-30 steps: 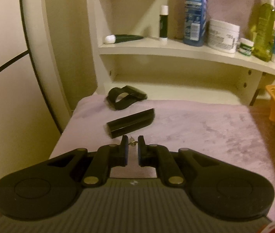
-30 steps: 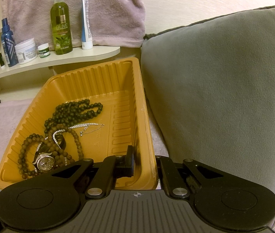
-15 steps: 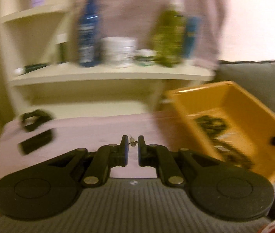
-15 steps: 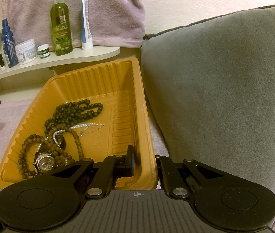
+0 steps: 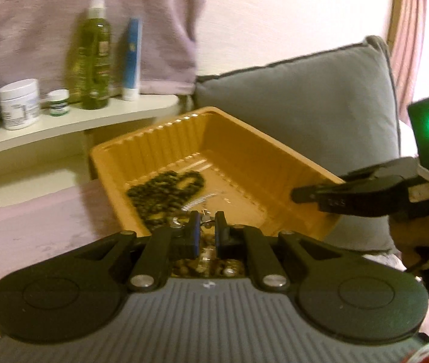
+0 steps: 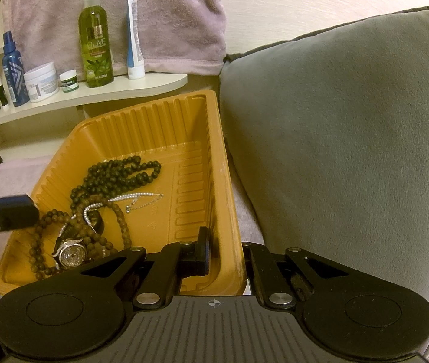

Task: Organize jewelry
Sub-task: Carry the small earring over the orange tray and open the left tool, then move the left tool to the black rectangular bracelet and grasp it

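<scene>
An orange ribbed tray (image 6: 211, 163) sits on the pink cover beside a grey cushion. In it lie a dark bead necklace (image 6: 114, 175), a brown bead strand (image 6: 117, 214), a thin silver chain (image 6: 142, 198) and a sparkly watch (image 6: 70, 252). My right gripper (image 6: 223, 254) is shut on the tray's near right wall, one finger inside and one outside. My left gripper (image 5: 204, 225) is shut on a small silver piece of jewelry (image 5: 205, 218) and holds it over the tray (image 5: 275, 154). Its finger (image 6: 8, 211) shows at the tray's left edge.
A cream shelf (image 6: 117, 90) behind the tray holds a green spray bottle (image 6: 95, 51), a blue tube (image 6: 134, 39), a white jar (image 6: 40, 81) and a blue bottle (image 6: 13, 69). A pink towel (image 6: 154, 15) hangs behind. The grey cushion (image 6: 350, 136) fills the right side.
My left gripper has swung right from the black boxes on the pink cover to above the orange tray, with the small silver piece still in it. The right gripper has kept still on the tray.
</scene>
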Demonstrator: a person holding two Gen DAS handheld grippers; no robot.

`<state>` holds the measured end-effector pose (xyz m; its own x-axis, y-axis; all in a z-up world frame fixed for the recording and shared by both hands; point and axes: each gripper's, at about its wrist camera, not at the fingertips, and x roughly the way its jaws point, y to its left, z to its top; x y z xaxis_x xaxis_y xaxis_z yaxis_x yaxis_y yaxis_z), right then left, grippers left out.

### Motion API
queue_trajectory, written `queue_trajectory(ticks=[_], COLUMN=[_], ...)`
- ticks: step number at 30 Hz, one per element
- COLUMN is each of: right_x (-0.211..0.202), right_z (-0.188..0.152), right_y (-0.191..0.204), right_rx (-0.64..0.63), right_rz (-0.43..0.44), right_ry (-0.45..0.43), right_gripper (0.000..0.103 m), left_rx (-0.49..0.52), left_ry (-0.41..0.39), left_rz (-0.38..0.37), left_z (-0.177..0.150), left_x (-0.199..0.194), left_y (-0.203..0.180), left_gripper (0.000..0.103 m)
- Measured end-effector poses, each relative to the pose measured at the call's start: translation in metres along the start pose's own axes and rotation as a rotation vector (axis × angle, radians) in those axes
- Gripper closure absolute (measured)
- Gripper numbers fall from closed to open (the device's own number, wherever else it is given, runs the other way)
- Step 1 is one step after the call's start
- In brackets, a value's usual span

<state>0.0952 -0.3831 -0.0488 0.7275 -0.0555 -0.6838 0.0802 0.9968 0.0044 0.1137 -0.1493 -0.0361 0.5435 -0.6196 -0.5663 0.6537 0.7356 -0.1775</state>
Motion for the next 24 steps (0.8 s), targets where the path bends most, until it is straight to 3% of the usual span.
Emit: queue_trajectory(ticks=[8, 9, 10, 13, 17, 24], right_x=[-0.001, -0.001, -0.001, -0.001, -0.001, -0.001], right_z=[0.001, 0.001, 0.001, 0.001, 0.001, 0.001], right_y=[0.0, 0.001, 0.0, 0.0, 0.0, 0.0], right_rx=[0.001, 0.001, 0.001, 0.001, 0.002, 0.002], right_rz=[0.0, 0.0, 0.0, 0.0, 0.0, 0.0], right_ry=[0.0, 0.0, 0.0, 0.0, 0.001, 0.001], right_gripper=[0.096, 0.096, 0.096, 0.096, 0.096, 0.096], left_rx=[0.021, 0.02, 0.019, 0.021, -0.003, -0.077], left_ry=[0.029, 0.032, 0.032, 0.018, 0.0, -0.021], left_rz=[-0.033, -0.034, -0.032, -0.017, 0.023, 0.156], left_z=[-0.006, -0.006, -0.007, -0.008, -0.009, -0.014], left_x=[0.009, 0.011, 0.011, 0.006, -0.001, -0.023], left_y=[-0.008, -0.009, -0.009, -0.009, 0.002, 0.041], left_gripper=[0.095, 0.093, 0.086, 0.084, 0.084, 0.084])
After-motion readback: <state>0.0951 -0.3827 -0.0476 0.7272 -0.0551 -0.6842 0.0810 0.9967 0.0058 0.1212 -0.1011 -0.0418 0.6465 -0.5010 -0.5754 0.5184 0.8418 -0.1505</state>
